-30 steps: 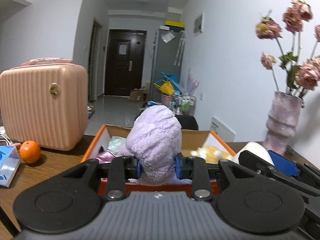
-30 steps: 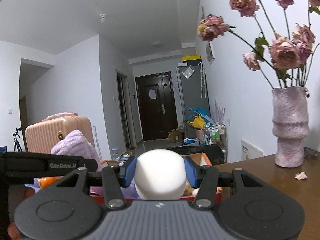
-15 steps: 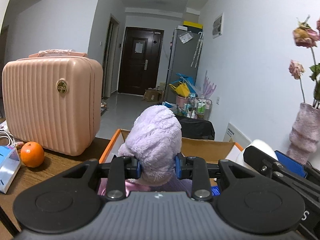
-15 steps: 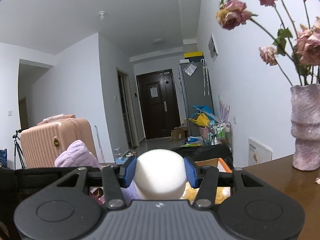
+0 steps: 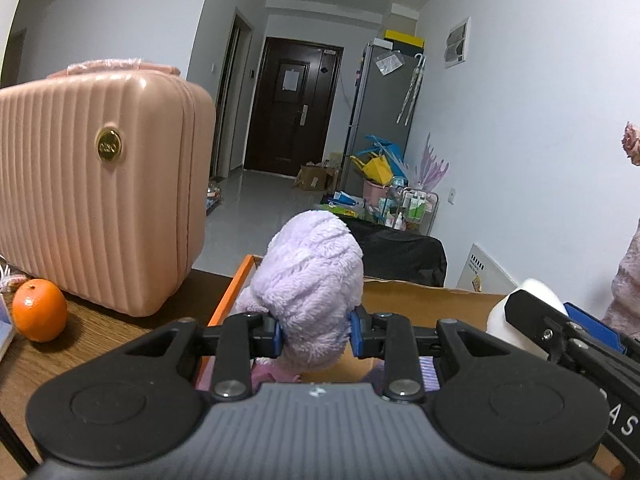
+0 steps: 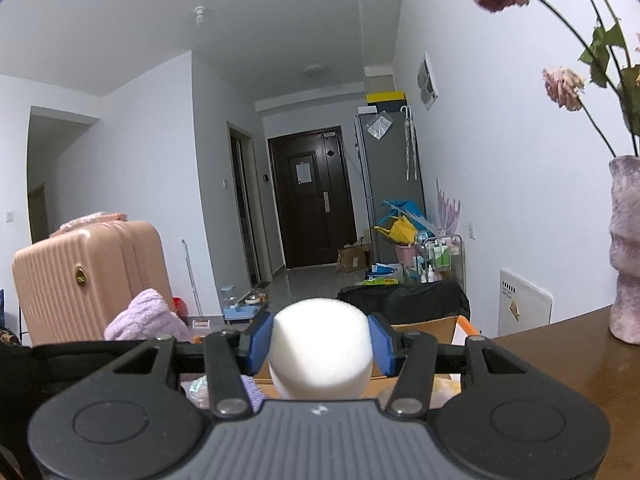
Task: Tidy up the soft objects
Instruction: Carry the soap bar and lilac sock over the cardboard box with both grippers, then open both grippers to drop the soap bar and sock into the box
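Observation:
My left gripper (image 5: 316,334) is shut on a fluffy lilac plush (image 5: 312,280), squeezed between its blue pads and held over the near left part of an orange-edged cardboard box (image 5: 236,284). My right gripper (image 6: 318,344) is shut on a white foam ball (image 6: 320,348) above the same box (image 6: 460,326). The lilac plush (image 6: 146,318) also shows at the left of the right wrist view, and the white ball (image 5: 528,320) with the right gripper shows at the right of the left wrist view. Pink and lilac soft items lie in the box, mostly hidden.
A ribbed pink suitcase (image 5: 96,200) stands on the wooden table left of the box, with an orange (image 5: 39,310) at its foot. A pink vase (image 6: 624,248) of dried roses stands at the table's right. Beyond lies a hallway with a dark door.
Both grippers have moved forward over the box with their loads still gripped. The suitcase looms larger, and the vase has slid toward the right edge of both views.

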{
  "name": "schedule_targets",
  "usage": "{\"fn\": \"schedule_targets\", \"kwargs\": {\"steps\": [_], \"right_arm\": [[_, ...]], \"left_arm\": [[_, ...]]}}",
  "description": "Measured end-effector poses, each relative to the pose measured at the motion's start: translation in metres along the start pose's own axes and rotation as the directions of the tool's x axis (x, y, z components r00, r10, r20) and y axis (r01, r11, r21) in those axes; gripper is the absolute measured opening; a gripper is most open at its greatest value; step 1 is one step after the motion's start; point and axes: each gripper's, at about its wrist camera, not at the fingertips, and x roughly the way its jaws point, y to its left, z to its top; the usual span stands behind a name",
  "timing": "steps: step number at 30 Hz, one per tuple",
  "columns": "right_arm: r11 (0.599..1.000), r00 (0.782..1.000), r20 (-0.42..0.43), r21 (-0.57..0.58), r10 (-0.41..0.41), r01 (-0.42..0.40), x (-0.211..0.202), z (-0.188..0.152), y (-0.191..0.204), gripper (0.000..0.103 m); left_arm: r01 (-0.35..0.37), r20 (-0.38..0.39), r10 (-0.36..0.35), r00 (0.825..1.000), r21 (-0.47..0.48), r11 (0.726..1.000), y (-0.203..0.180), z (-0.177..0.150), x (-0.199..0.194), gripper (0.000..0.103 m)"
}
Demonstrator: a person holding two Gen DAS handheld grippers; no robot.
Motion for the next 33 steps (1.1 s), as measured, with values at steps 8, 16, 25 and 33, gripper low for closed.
{"fn": "schedule_targets", "kwargs": {"steps": [8,16,25,33], "right_arm": [[1.0,1.0,-0.02,-0.021,-0.018,0.017,0.021,-0.009,0.004,0.051],[0.999,0.999,-0.037,-0.022,-0.031,0.031,0.026,-0.012,0.004,0.054],[0.998,0.997,-0.049,-0.02,-0.063,0.062,0.028,-0.015,0.002,0.08],[0.995,0.994,-0.033,-0.013,-0.101,0.1,0.028,-0.016,0.001,0.103]], "left_arm": [[0.01,-0.019,-0.01,1.0,0.018,1.0,0.001,-0.007,0.015,0.03],[0.0,-0.002,0.001,1.0,0.037,0.999,-0.001,-0.006,0.015,0.033],[-0.082,0.04,0.081,0.996,0.027,0.996,0.001,-0.008,0.008,0.06],[-0.182,0.105,0.179,0.978,0.017,0.983,0.0,-0.008,0.001,0.103]]}}
